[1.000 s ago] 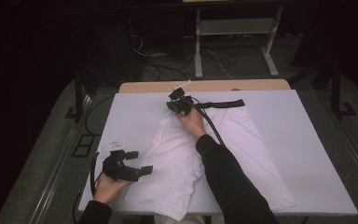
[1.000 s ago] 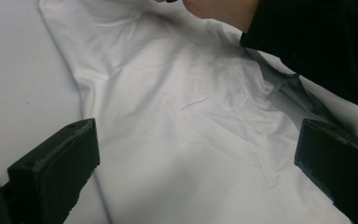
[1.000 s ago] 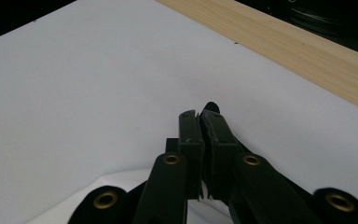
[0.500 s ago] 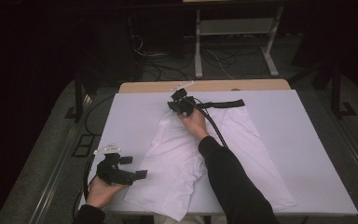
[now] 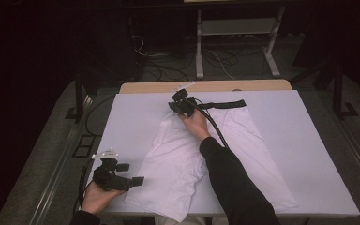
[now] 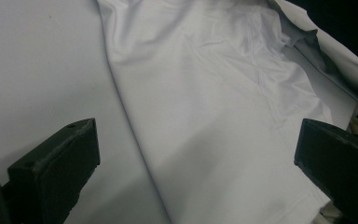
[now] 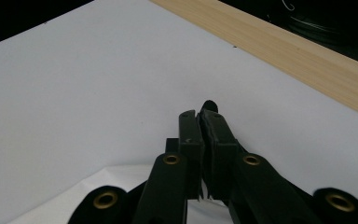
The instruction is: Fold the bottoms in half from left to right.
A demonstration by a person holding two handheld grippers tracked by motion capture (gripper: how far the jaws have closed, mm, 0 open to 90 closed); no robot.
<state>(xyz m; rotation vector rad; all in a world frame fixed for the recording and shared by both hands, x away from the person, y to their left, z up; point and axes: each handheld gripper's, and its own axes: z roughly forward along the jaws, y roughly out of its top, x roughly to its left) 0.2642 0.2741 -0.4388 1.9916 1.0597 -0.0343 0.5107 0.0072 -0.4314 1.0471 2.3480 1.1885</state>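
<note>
A white garment (image 5: 178, 159) with a black waistband (image 5: 225, 104) lies spread on the white-covered table (image 5: 309, 140). My right gripper (image 5: 175, 106) is at the garment's far end with its jaws pressed together (image 7: 204, 114). A black scrap of the waistband pokes out between its tips, and white cloth (image 7: 102, 186) trails under it. My left gripper (image 5: 131, 172) hovers at the near left corner of the table, just left of the garment's lower hem. Its jaws stand wide apart (image 6: 196, 154) with nothing between them, above the cloth (image 6: 214, 93).
A strip of bare wooden tabletop (image 5: 243, 86) (image 7: 284, 42) runs along the far edge. Beyond it are a white metal stand (image 5: 234, 28) and cables on the dark floor. The person's right sleeve (image 5: 234, 183) lies across the garment. Bare white cover stretches to the right.
The left gripper has drifted slightly left and toward the near table edge, away from the garment's hem. The right gripper has stayed put.
</note>
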